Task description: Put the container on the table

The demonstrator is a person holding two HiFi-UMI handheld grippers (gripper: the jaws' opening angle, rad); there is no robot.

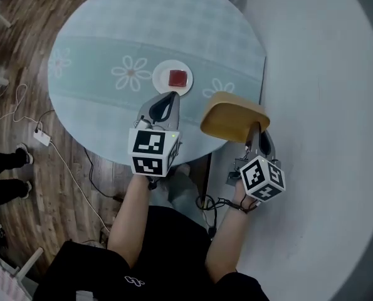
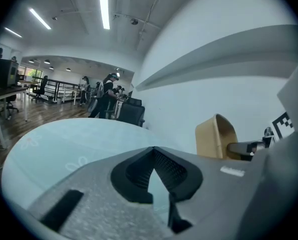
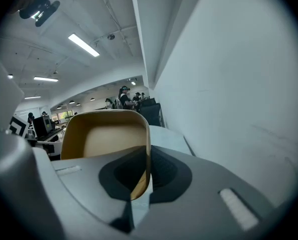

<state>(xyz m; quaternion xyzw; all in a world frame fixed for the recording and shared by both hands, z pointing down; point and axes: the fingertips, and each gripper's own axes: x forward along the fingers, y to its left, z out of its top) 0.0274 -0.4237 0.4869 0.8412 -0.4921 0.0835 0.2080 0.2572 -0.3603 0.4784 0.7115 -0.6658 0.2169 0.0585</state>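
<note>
Now: container held at the table's edge, not yet set down

**Head view.**
- One round table (image 1: pixel 111 36) with a daisy-print cloth.
- On it sit one white plate (image 1: pixel 160 79) and one red block (image 1: pixel 177 78); the block is on the plate.
- One tan container (image 1: pixel 233 119) hangs over the table's right-hand edge, near the wall and well apart from the plate. I can't tell from here whether it touches the cloth.
- Two grippers. The left gripper (image 1: pixel 170 99) is over the near rim, just short of the plate. The right gripper (image 1: pixel 256 133) is behind the container.
- A bystander's two shoes and some cable are on the floor at the left.

**Left gripper view.**
- The tongs are pressed together at the tip with nothing between them.
- The tabletop lies ahead.
- The container stands off to the right, tipped on its side against the wall backdrop.

**Right gripper view.**
- The tongs pinch the container's wall, one pad inside and one outside.
- The hollow faces back toward the gripper.
- People stand far off in the room, too small to count.

**Judgement.**
- This reads as the carry-in step, with the placing not yet done.
- The next move likely calls for bringing the container further over the cloth and levelling it so the base faces down. It should be lowered until it rests, clear of the plate, and only then let go.
- Letting go this close to the edge risks it tipping off.
</note>
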